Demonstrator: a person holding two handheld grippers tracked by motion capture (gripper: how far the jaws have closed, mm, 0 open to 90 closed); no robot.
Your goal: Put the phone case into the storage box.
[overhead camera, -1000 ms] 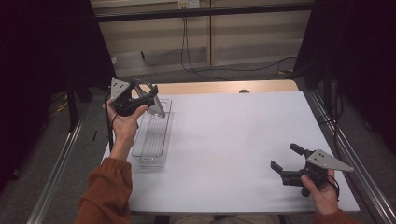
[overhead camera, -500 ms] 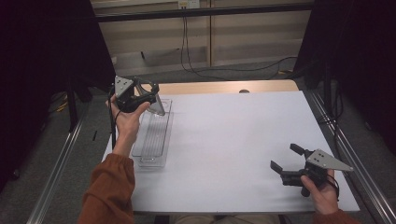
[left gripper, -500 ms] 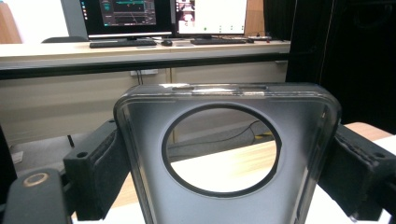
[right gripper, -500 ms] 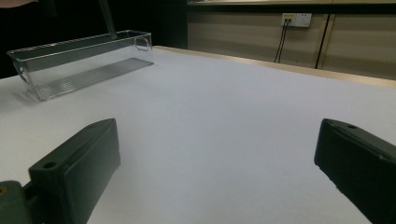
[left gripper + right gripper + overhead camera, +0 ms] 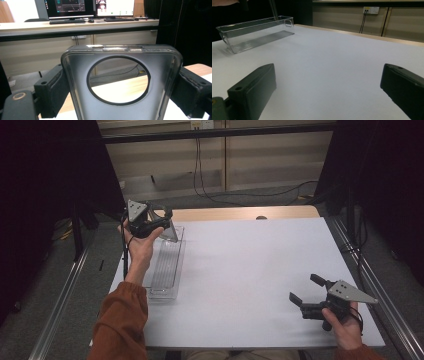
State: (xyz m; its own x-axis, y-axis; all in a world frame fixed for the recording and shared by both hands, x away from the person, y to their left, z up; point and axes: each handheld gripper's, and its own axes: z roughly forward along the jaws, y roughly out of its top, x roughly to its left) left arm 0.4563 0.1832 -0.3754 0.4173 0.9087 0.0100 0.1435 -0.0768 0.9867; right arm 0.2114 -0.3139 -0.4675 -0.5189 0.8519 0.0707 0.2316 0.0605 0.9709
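A translucent grey phone case (image 5: 120, 110) with a large round hole stands upright between the pads (image 5: 53, 92) of my left gripper (image 5: 159, 222), which is shut on its two long sides. In the high view the phone case (image 5: 170, 232) hangs above the far end of a clear plastic tray (image 5: 167, 265) at the table's left. That clear tray (image 5: 254, 32) lies empty in the right gripper view, far left. My right gripper (image 5: 306, 290) rests low near the front right of the white table (image 5: 250, 260), open, with nothing between its fingers (image 5: 252, 87).
A wooden strip (image 5: 240, 213) runs along the table's far edge. Metal rails (image 5: 360, 270) flank both sides. Beyond the table are a bench with monitors (image 5: 95, 7), cables (image 5: 210, 190) on the floor and dark curtains.
My left gripper has drifted slightly to the right with the phone case still held above the tray's far end. The right gripper has stayed put.
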